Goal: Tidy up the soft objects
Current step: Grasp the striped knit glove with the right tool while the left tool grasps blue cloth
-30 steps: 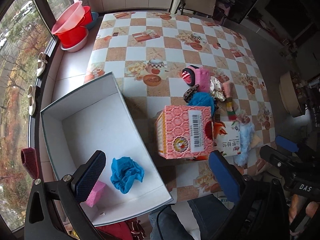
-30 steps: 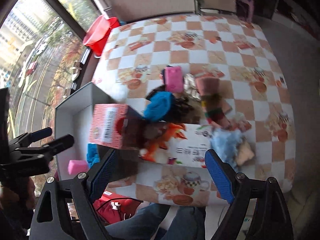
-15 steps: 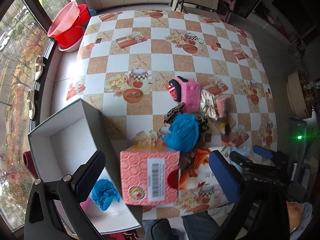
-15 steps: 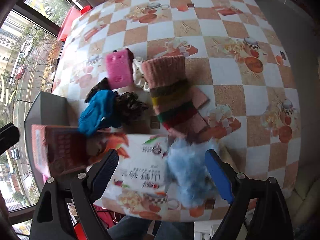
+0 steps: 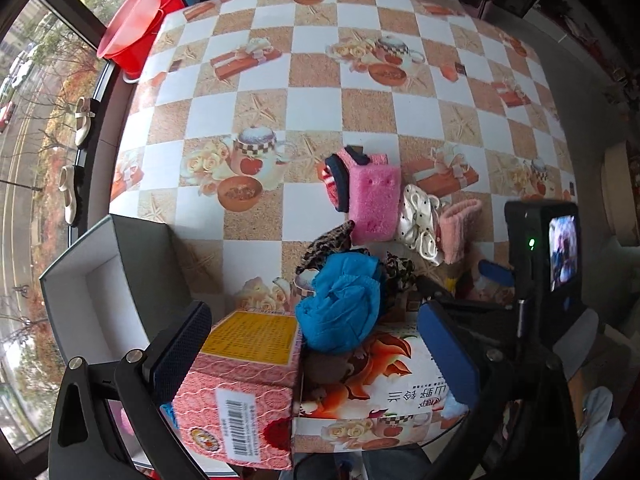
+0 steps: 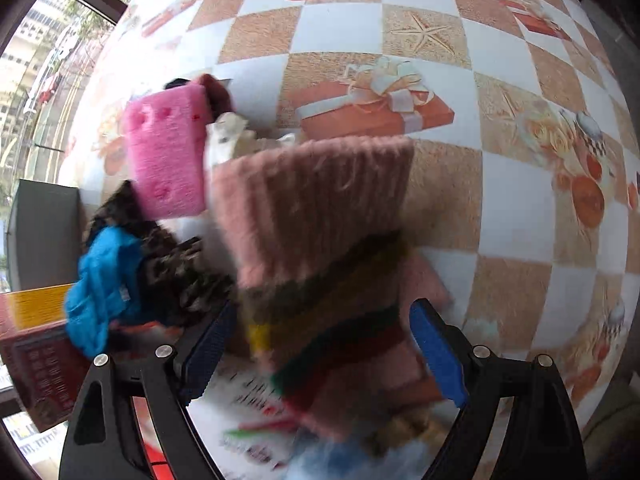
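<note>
Two grippers hang open over a heap of soft things at the near edge of the checked table (image 5: 312, 92), and neither has hold of anything. In the right wrist view the right gripper (image 6: 320, 352) stands wide, its blue pads either side of the striped pink sock (image 6: 320, 232) at the centre of the frame; the picture is blurred there, and the pads appear not to press on the wool. In the left wrist view the left gripper (image 5: 316, 356) is likewise spread, with the blue cloth (image 5: 340, 304) lying between and just above its pads in the lower middle of the frame, heaped against the pink carton (image 5: 240, 384) and a printed packet (image 5: 384, 376). A pink sponge (image 5: 374, 204) sits just above the cloth, and the open grey box (image 5: 96, 280), the likely place for all this, waits at the left edge. The step in hand looks like the reach for the next piece. What follows, I judge, is to settle lower and close on the fabric itself, gathering enough to lift it clear of its neighbours.
</note>
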`<act>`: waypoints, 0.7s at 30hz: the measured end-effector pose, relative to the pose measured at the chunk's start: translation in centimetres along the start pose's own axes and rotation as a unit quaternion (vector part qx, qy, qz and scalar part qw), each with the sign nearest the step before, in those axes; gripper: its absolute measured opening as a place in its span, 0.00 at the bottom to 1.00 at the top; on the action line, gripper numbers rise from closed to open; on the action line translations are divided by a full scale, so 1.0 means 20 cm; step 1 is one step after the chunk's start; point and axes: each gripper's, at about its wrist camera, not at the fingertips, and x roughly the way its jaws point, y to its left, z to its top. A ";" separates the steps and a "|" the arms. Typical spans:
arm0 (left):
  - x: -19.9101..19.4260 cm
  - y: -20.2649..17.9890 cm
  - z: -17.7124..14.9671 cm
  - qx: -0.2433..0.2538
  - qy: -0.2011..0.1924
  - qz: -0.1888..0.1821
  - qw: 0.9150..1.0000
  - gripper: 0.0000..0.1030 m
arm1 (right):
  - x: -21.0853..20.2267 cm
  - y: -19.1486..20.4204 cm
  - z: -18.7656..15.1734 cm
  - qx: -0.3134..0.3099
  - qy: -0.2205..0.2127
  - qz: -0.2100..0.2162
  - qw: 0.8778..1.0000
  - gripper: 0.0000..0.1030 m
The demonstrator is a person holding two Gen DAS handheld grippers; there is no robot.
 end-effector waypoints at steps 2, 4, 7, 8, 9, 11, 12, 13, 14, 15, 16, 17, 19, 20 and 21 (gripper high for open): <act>0.05 -0.04 0.00 0.008 0.013 0.006 1.000 1.00 | 0.01 -0.05 0.00 0.005 -0.001 0.001 1.000 0.86; 0.11 -0.09 0.00 0.019 0.027 0.013 0.999 1.00 | 0.00 -0.11 -0.01 0.015 -0.006 0.008 1.000 0.80; 0.18 -0.17 0.00 0.038 0.040 0.027 0.998 1.00 | -0.03 -0.20 -0.02 0.034 -0.013 0.027 0.999 0.61; 0.21 -0.20 0.00 0.044 0.044 0.033 0.998 1.00 | -0.04 -0.23 -0.02 0.038 -0.013 0.034 0.999 0.58; 0.24 -0.22 0.00 0.049 0.049 0.040 0.997 1.00 | -0.05 -0.26 -0.03 0.041 -0.013 0.040 0.998 0.50; 0.30 -0.25 0.01 0.062 0.056 0.057 0.995 1.00 | -0.06 -0.31 -0.03 0.049 -0.017 0.052 0.997 0.33; 0.33 -0.26 0.01 0.065 0.061 0.064 0.994 1.00 | -0.07 -0.34 -0.03 0.057 -0.018 0.069 0.996 0.24; 0.34 -0.27 0.01 0.066 0.065 0.069 0.993 1.00 | -0.07 -0.37 -0.03 0.063 -0.018 0.078 0.995 0.19; 0.37 -0.27 0.02 0.066 0.071 0.072 0.993 1.00 | -0.08 -0.40 -0.04 0.070 -0.019 0.088 0.993 0.19; 0.38 -0.27 0.02 0.065 0.077 0.072 0.992 0.99 | -0.10 -0.42 -0.05 0.077 -0.024 0.097 0.992 0.19; 0.40 -0.27 0.02 0.066 0.083 0.071 0.992 0.99 | -0.11 -0.44 -0.05 0.082 -0.029 0.104 0.991 0.19; 0.42 -0.27 0.02 0.069 0.090 0.074 0.991 0.97 | -0.13 -0.47 -0.06 0.088 -0.037 0.115 0.989 0.19; 0.45 -0.28 0.02 0.075 0.100 0.082 0.989 0.92 | -0.18 -0.53 -0.09 0.097 -0.048 0.129 0.986 0.19; 0.46 -0.29 0.01 0.076 0.106 0.086 0.988 0.90 | -0.21 -0.55 -0.11 0.103 -0.057 0.138 0.983 0.19; 0.47 -0.29 0.01 0.077 0.111 0.090 0.987 0.87 | -0.23 -0.57 -0.12 0.106 -0.061 0.141 0.982 0.19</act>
